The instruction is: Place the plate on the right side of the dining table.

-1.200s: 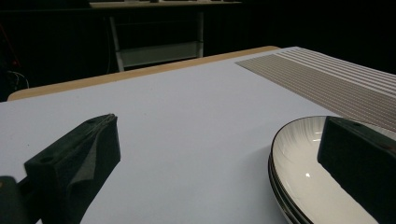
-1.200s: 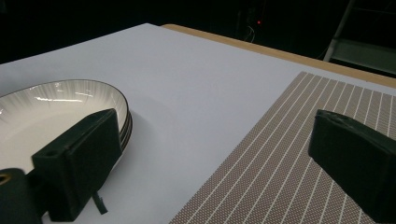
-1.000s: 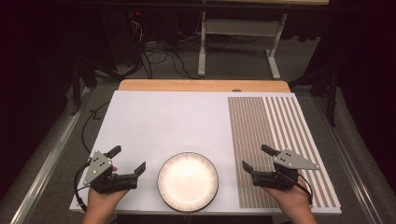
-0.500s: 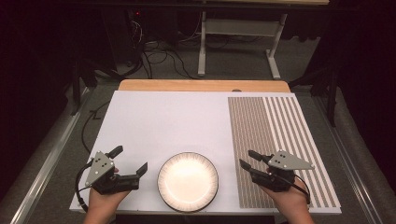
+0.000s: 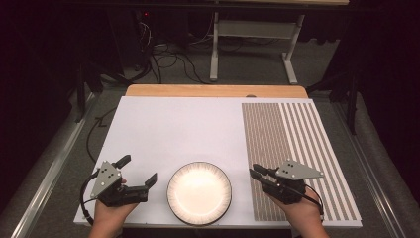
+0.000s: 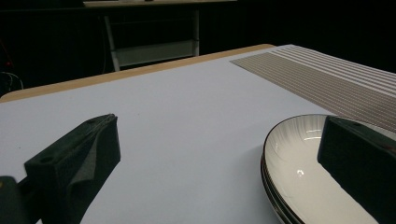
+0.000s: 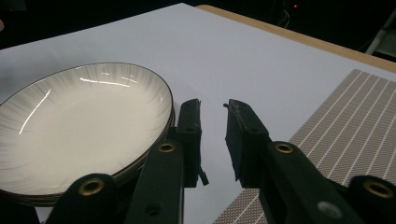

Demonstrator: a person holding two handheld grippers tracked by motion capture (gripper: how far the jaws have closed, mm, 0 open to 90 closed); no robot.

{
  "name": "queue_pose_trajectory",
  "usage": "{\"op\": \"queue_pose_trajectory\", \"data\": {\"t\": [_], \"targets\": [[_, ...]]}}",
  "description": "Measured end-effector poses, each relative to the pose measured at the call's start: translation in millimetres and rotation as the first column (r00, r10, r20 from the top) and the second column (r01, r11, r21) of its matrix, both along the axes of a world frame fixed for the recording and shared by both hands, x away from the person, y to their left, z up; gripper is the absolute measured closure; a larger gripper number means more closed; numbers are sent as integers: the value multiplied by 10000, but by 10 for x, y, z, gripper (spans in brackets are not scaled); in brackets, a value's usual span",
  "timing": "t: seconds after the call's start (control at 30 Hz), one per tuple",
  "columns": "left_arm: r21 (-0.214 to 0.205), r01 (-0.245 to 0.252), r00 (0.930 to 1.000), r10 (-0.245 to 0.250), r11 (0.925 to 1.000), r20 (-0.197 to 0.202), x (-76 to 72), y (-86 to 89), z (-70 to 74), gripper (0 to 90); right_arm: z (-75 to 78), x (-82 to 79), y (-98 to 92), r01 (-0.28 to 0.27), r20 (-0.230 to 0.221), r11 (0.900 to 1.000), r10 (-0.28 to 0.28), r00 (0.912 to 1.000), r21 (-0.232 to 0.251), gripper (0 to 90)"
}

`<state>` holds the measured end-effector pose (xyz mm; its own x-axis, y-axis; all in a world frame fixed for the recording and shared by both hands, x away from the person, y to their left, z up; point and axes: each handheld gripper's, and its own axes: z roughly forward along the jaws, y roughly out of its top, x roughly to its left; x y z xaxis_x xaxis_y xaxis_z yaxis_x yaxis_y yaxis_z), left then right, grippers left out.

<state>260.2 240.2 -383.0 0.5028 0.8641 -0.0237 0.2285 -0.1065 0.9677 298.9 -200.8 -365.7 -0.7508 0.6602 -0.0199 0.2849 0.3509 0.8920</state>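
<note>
A stack of white plates [image 5: 199, 192] with dark rims sits near the front edge of the white tabletop [image 5: 183, 124], between my two grippers. My left gripper [image 5: 138, 168] rests just left of the stack with its jaws wide apart and nothing between them; in the left gripper view [image 6: 217, 135] its right jaw stands in front of the plates [image 6: 299, 158]. My right gripper [image 5: 253, 170] lies on the striped mat, pointing at the stack's right side. Its jaws have just been closing, and the right gripper view [image 7: 213, 106] shows a narrow empty gap beside the plates [image 7: 79, 126].
A brown and white striped mat [image 5: 297, 139] covers the right part of the table. A wooden strip [image 5: 213, 90] runs along the far edge. Beyond it, on the dark floor, stand a metal desk frame [image 5: 252, 29] and loose cables [image 5: 163, 54].
The right gripper's jaws have closed from wide apart to a narrow gap with nothing in them. The left gripper and the plates have stayed put.
</note>
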Motion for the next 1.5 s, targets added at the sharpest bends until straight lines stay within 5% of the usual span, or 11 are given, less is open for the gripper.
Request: {"op": "queue_pose_trajectory", "data": {"t": [0.27,0.6,1.5], "targets": [[-16,28,10000,-28,10000,11,-2,2,0,0,-38,-33,120,-614,-212,9971,605,9979,-460,890],[-26,60,10000,-60,10000,14,-2,-1,-4,0,-127,-90,293,-1291,-545,9865,1241,9908,-1005,900],[-43,67,10000,-67,10000,62,-11,2,6,0,-253,-125,446,-1964,-1073,9632,1790,9780,-1833,900]]}}
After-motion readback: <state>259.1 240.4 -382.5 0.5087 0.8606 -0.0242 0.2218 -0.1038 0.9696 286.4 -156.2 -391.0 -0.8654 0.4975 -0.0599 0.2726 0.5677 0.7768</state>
